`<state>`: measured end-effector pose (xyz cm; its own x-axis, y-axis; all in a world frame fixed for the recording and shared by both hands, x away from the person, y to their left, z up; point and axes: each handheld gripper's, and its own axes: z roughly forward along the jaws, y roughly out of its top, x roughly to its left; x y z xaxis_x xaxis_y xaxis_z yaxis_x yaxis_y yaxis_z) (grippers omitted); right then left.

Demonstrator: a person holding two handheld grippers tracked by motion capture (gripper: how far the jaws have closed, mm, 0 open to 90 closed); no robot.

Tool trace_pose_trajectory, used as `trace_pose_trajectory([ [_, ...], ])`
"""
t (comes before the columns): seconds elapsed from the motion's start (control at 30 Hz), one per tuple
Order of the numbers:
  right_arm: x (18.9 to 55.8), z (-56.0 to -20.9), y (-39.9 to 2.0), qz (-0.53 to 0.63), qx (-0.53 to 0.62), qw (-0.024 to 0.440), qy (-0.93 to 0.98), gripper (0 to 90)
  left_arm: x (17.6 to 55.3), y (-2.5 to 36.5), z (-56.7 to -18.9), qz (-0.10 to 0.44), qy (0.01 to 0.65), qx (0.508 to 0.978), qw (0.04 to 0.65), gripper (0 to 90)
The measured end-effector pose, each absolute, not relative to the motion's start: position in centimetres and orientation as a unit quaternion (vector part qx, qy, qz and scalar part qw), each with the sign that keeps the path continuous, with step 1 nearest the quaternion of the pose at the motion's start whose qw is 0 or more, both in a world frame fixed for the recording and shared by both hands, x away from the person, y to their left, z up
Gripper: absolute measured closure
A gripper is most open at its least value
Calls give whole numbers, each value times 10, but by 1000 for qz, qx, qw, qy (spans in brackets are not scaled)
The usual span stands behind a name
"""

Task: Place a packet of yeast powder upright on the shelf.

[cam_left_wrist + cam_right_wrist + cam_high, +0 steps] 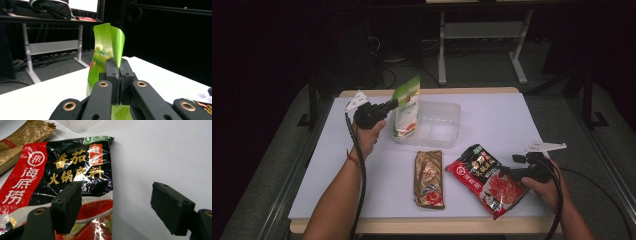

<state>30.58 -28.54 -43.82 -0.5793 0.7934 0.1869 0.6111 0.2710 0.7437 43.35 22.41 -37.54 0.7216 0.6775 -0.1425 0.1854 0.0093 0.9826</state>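
Note:
A green and white pouch (406, 107) hangs upright at the left end of a clear plastic tray (443, 131). My left gripper (393, 104) is shut on the pouch's upper edge. In the left gripper view the jaws meet on the green foil (107, 42), which curls above my left gripper (119, 67). I cannot tell whether the pouch's bottom rests in the tray. A red and black soup-base packet (484, 177) lies flat at the front right. Just right of it my right gripper (508, 172) stands open. In the right gripper view, my right gripper (120, 202) has one jaw over the packet (67, 170) and the other over bare table.
A gold foil packet (429, 178) lies flat in the front middle of the white table (492, 120), also seen as the gold packet (22, 140) beyond the red one. Cables trail from both grippers. Desk legs and dark floor lie behind the table.

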Motion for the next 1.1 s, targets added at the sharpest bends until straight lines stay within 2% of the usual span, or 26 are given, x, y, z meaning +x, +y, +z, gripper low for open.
trace_pose_trajectory([
  [0.37,305,-437,-284,403,443,119,792,239,415,242,-367,227,312,690,612,712],
  [0.5,305,-437,-284,401,441,123,793,239,400,244,-365,239,300,709,592,603],
  [0.7,303,-435,-283,399,440,128,794,240,375,244,-365,241,272,745,560,496],
  [1.1,299,-428,-275,399,428,146,797,247,336,246,-386,183,259,789,526,328],
])
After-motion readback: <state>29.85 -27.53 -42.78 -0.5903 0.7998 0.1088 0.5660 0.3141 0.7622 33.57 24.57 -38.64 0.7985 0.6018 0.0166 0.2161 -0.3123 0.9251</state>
